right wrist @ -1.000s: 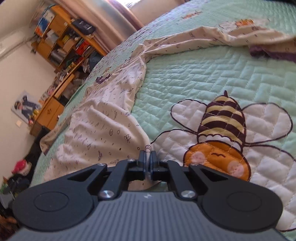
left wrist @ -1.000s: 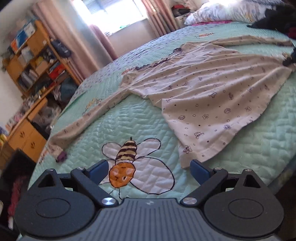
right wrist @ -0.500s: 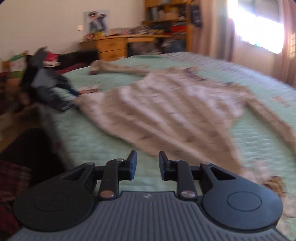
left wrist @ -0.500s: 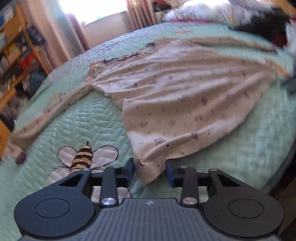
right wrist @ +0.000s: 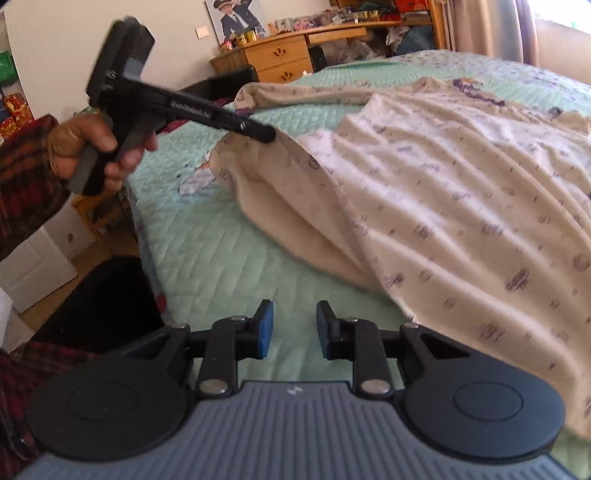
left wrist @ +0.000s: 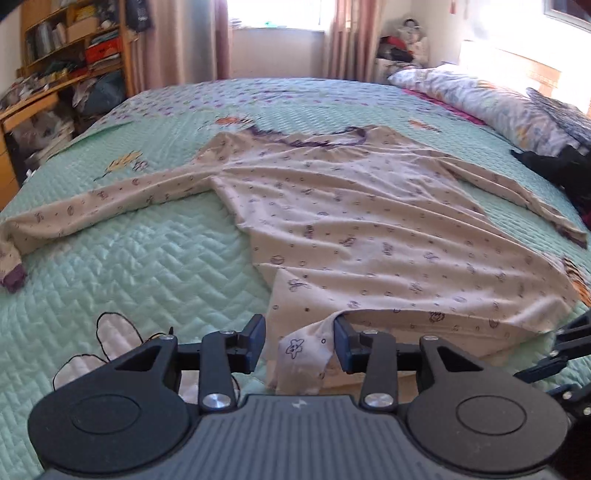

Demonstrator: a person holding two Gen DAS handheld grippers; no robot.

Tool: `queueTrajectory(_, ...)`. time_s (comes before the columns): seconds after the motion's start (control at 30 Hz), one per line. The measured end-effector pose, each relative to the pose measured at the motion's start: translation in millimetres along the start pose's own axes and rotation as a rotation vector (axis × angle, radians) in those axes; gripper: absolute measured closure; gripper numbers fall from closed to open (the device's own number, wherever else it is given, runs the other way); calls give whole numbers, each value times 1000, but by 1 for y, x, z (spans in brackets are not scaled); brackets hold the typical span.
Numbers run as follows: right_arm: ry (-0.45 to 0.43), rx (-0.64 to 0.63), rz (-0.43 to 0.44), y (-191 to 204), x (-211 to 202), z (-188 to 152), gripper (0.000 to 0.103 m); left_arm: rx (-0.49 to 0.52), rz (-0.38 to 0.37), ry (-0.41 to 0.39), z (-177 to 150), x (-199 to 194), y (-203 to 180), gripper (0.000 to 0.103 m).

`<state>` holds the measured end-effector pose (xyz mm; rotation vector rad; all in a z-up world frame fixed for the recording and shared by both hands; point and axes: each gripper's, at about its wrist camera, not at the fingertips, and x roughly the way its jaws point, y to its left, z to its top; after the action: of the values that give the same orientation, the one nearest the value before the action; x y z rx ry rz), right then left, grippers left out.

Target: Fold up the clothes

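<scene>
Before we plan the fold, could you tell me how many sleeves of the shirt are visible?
2. One sleeve lies stretched toward the shelf side of the bed; the other sleeve runs toward the pillow. Neither is hidden.

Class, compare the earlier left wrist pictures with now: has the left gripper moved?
Yes. The left gripper has moved right, from the quilted bee picture to the cream printed garment's hem corner.

Bedroom in a lived-in home. Wide bed [left wrist: 155, 258] under a mint-green quilted coverlet, floral pillows [left wrist: 476, 99] piled at the head. Curtained window [left wrist: 277, 14] beyond the far side, pink drapes [left wrist: 184, 40] hanging either side. Cluttered wooden shelving [left wrist: 62, 37] packed with books and boxes in the corner. Wooden dresser [right wrist: 280, 61] with carved drawer fronts, trinkets crowded on top, a poster [right wrist: 236, 18] on the wall above.
</scene>
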<state>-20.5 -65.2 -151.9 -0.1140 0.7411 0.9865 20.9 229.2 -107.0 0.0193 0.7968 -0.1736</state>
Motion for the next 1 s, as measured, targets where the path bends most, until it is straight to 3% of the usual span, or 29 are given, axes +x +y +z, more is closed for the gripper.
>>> queueTrajectory(0.1,-41,-12,-139,-20,1,5,67,-33,32,-5,1,5,7,59)
queueTrajectory(0.23,-47,-74,-304,-32,-3,5,66,-50,79,-33,-2,-2,11,58)
queueTrajectory(0.33,-54,-150,-322,-19,-17,-3,66,-63,114,-53,-4,-7,14,49)
queueTrajectory(0.4,-64,-231,-308,-5,-28,-12,65,-84,132,-69,-6,-16,20,35)
queueTrajectory(0.5,-37,-386,-332,10,-27,-20,64,-143,147,-100,-13,-41,35,34)
queueTrajectory(0.6,12,-504,-378,16,-12,-22,64,-129,161,-123,-18,-64,33,34)
queueTrajectory(0.7,21,-560,-451,15,-13,-30,64,-6,87,-89,-29,-75,9,34)
queueTrajectory(0.8,25,-607,-528,14,-16,-39,64,121,88,-27,-47,-72,-20,29)
queueTrajectory(0.87,27,-638,-579,13,-18,-45,64,132,78,35,-56,-64,-29,29)
queueTrajectory(1.0,32,-701,-682,11,-23,-58,64,48,37,107,-70,-43,-28,29)
